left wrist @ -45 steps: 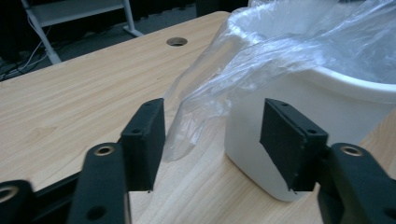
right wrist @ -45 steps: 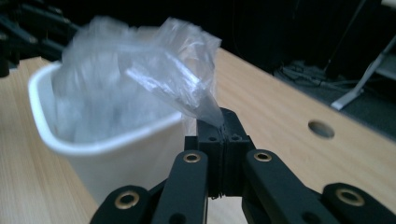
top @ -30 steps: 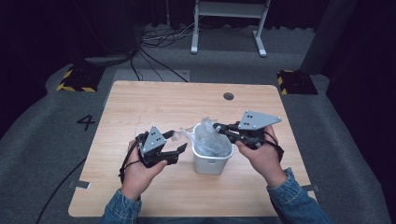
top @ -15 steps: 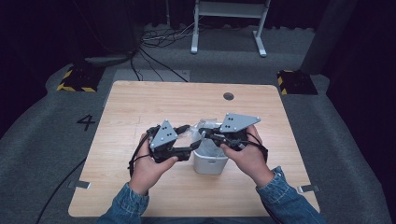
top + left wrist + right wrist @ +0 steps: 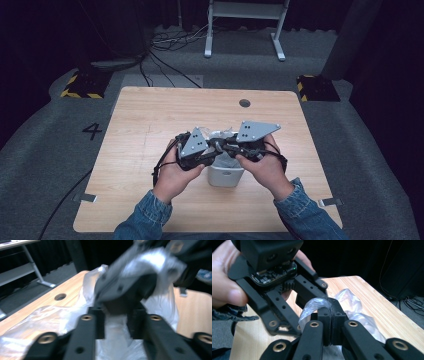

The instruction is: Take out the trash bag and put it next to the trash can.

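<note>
A small white bin (image 5: pixel 225 176) stands on the wooden table (image 5: pixel 150 115), lined with a clear plastic bag (image 5: pixel 223 136). Both grippers meet over its rim. My right gripper (image 5: pixel 331 312) is shut on a fold of the bag (image 5: pixel 319 303), at the bin's top in the high view (image 5: pixel 221 146). My left gripper (image 5: pixel 116 323) comes in from the left (image 5: pixel 212 151). Its jaws have just been closing and now hold bunched bag film (image 5: pixel 115 327), right beside the right gripper's dark tip. One of its fingers (image 5: pixel 305 293) sits against the fold.
A round hole (image 5: pixel 244 103) is in the table near the far edge. Loose bag film (image 5: pixel 50 315) spreads over the table beside the bin. A metal desk frame (image 5: pixel 245 30) and cables (image 5: pixel 170 45) lie on the floor beyond the table.
Both hands have drawn together over the bin. The left gripper moved right to the bag and its jaws closed in; the right gripper shifted left with the bag in it.
</note>
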`<state>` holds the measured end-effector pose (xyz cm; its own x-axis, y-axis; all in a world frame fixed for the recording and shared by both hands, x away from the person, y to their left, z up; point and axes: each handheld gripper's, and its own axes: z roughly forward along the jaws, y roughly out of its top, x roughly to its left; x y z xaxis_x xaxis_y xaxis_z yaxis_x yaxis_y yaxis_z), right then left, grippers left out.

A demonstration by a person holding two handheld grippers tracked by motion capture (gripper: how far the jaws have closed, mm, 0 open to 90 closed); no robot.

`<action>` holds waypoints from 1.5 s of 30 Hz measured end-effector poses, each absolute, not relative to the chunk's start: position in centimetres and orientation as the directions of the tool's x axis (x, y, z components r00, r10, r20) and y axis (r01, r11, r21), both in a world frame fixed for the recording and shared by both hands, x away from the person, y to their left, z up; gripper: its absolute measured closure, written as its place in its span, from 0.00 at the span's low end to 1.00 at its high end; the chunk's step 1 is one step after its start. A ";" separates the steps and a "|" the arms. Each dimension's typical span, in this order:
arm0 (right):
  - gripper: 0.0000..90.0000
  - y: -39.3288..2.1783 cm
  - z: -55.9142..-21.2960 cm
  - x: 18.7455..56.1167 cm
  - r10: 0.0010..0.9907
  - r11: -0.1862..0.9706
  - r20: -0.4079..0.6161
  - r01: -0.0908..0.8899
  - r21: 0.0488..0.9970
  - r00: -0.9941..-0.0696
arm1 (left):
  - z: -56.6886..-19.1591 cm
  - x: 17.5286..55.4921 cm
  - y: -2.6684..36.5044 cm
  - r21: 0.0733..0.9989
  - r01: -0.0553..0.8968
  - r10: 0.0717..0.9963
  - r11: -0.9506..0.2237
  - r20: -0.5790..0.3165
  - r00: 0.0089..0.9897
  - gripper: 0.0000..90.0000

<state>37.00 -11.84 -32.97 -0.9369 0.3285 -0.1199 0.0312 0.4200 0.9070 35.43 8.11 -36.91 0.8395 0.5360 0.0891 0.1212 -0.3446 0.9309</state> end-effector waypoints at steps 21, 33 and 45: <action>0.28 -17.0 -35.8 37.1 0.403 0.468 -0.049 0.160 0.869 -0.914 | -36.0 35.1 7.8 0.952 0.138 0.540 -0.273 0.033 0.841 0.98; 0.32 -12.0 -36.3 37.6 0.402 0.499 -0.042 0.181 0.847 -0.915 | -35.6 35.3 7.3 0.959 0.138 0.510 -0.246 0.007 0.860 0.98; 0.99 -12.7 -36.0 37.8 0.402 0.479 0.049 0.256 0.840 -0.914 | -34.9 34.2 8.5 0.957 0.074 0.532 -0.280 0.091 0.842 0.54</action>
<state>37.82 -12.71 -35.99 -0.9144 0.4018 0.0492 0.2557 0.4792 0.8396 34.18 8.50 -34.89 0.8415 0.5324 0.0912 0.0736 -0.2803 0.9571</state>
